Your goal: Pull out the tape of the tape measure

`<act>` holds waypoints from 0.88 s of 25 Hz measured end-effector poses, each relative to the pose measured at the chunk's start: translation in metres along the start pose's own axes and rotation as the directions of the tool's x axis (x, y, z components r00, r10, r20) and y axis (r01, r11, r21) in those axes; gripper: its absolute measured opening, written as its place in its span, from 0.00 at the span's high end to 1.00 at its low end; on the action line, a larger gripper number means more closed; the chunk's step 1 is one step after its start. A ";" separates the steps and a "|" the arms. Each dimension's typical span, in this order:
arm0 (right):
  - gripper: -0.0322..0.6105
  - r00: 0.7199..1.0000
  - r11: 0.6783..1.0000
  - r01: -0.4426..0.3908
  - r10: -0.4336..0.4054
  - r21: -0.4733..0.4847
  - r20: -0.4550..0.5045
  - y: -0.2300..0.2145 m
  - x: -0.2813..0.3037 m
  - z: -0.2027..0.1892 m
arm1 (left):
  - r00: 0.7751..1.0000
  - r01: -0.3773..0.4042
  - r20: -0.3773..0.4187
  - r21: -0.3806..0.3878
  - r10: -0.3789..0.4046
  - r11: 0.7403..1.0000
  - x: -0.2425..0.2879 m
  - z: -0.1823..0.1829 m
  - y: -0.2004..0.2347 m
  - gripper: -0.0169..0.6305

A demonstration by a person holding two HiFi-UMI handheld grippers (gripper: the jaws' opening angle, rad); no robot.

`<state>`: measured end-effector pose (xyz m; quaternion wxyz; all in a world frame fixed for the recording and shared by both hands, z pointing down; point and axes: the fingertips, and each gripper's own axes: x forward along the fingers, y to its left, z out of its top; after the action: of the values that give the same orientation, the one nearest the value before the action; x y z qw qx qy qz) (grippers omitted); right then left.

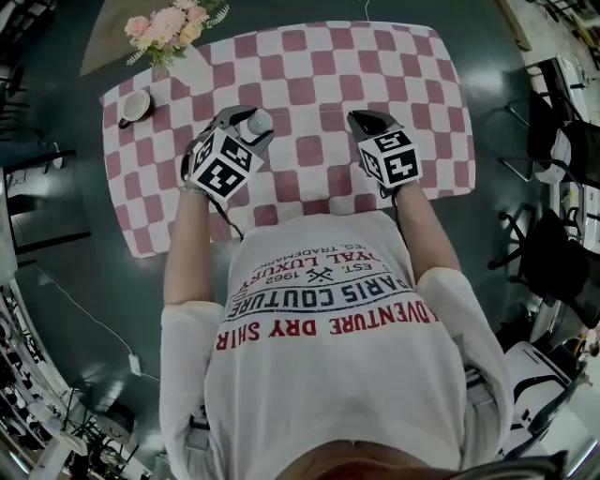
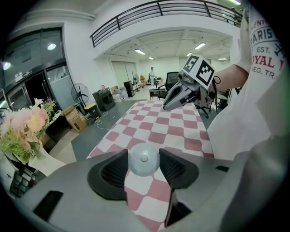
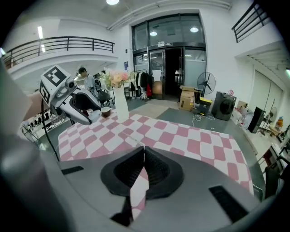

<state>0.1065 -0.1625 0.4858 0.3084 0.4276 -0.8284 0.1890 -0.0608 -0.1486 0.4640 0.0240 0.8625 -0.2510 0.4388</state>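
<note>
Slippage threatens: the left gripper (image 2: pixel 143 157) pinches the round pale-grey plastic tape measure (image 2: pixel 143 161) by its curved sides, so 1 tug could pop it free. The right gripper (image 3: pixel 143 150) is clenched on nothing.

The tablecloth (image 1: pixel 309 94) is checked pink and white, the tape measure (image 2: pixel 143 159) pale blue-grey, the flowers (image 1: pixel 167 25) pink.

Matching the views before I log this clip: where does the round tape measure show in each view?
Head view: tape measure upper left of centre, at the tip of the left gripper.
Left gripper view: low centre, clamped between the jaws.
Right gripper view: far left, a small pale shape at that gripper's tip.
Shared landmark: the pink flowers at the table's end.
</note>
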 end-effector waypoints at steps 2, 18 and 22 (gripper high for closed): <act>0.90 1.000 1.000 0.010 -0.010 0.004 0.002 -0.001 0.002 0.001 | 1.000 -0.004 -0.006 -0.001 0.004 1.000 0.002 -0.001 0.000 0.62; 0.90 0.996 0.996 0.086 -0.086 0.031 -0.018 -0.034 0.005 -0.004 | 0.999 -0.040 -0.033 -0.056 0.039 0.998 -0.002 -0.022 0.017 0.62; 0.90 0.995 0.994 0.100 -0.099 0.052 -0.018 -0.043 0.004 -0.006 | 0.999 -0.042 -0.032 -0.060 0.040 0.997 -0.001 -0.025 0.016 0.62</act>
<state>0.1423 -0.1859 0.4954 0.3124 0.4750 -0.7984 0.1983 -0.0873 -0.1559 0.4752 0.0452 0.8491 -0.2814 0.4447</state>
